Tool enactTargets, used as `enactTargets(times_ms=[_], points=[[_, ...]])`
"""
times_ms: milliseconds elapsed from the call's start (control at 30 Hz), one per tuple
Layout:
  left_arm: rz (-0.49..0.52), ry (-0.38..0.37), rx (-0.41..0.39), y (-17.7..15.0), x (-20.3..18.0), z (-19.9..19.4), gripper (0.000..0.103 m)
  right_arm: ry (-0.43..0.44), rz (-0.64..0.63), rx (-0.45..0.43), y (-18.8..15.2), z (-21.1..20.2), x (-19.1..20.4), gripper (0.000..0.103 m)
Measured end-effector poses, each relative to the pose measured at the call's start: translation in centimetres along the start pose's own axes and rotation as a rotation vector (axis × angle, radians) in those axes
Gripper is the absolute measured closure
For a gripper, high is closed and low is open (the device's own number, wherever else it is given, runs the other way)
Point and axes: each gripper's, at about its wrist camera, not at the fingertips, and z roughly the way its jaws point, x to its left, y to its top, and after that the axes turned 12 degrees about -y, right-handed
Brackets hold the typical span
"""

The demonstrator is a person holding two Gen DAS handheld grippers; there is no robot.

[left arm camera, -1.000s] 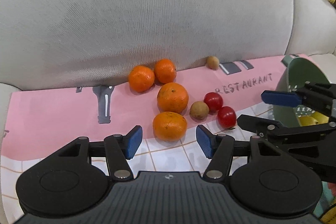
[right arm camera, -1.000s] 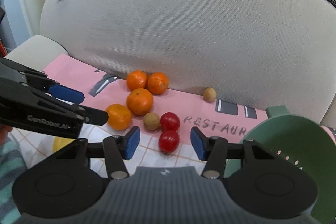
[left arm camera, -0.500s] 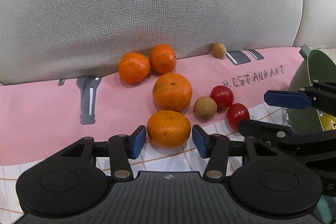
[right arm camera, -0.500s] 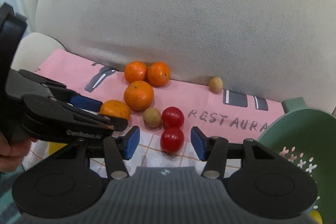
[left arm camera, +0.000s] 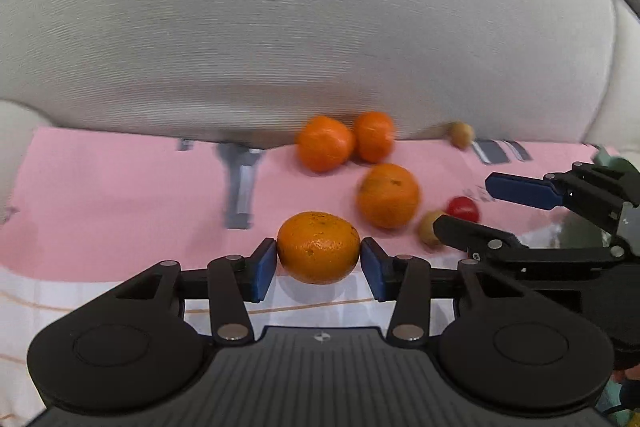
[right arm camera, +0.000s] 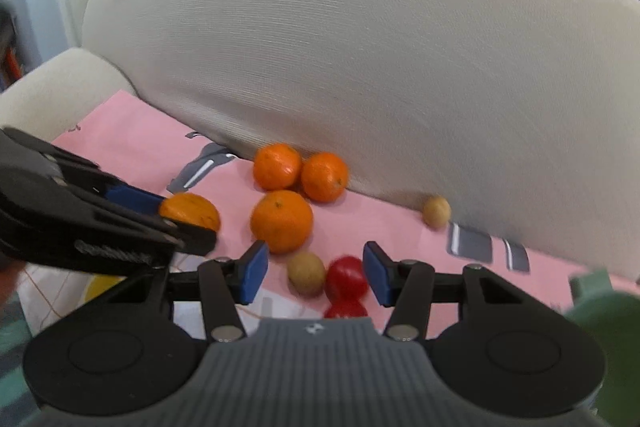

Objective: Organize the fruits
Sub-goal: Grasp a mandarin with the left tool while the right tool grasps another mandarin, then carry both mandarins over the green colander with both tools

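Left wrist view: the left gripper [left arm camera: 319, 265] is closing on the nearest orange [left arm camera: 318, 247], blue pads [left arm camera: 263, 269] touching its flanks at three and nine o'clock (a squeeze across the widest part, likely so it won't roll away). Beyond it, around one o'clock, three more oranges [left arm camera: 387, 195] lie on the pink placemat [left arm camera: 120, 195], two against the sofa cushion [left arm camera: 304, 27]. The right gripper [right arm camera: 315, 273] hangs spread over a red tomato [right arm camera: 346, 282] without pinching it, a brown fruit [right arm camera: 306, 274] just beside. At four o'clock in the right wrist view sits the green colander [right arm camera: 600, 311]; its inside is blurred, so I cannot tell its contents.
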Motion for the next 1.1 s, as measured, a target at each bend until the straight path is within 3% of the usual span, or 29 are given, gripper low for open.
enactTargets(times_ms=[267, 533, 733, 933, 1100], points=[[-0.056, 0.033, 0.000, -0.2, 2.0, -1.5, 0.051, -0.012, -0.126, -0.005, 1.1, 2.6, 3.4, 0.052], [-0.063, 0.031, 0.000, 0.0, 2.2, -2.4, 0.051, -0.002, -0.096, 0.045, 1.3, 4.6, 4.1, 0.052], [-0.072, 0.031, -0.009, -0.1, 2.2, -3.2, 0.051, -0.027, -0.086, 0.052, 1.6, 5.1, 4.5, 0.058], [-0.070, 0.041, -0.027, -0.4, 1.7, -4.8, 0.051, -0.019, -0.048, 0.049, 2.1, 3.8, 4.4, 0.059], [-0.065, 0.032, -0.042, -0.3, 0.1, -6.3, 0.051, -0.002, -0.013, 0.018, 1.9, 0.1, 4.1, 0.059]])
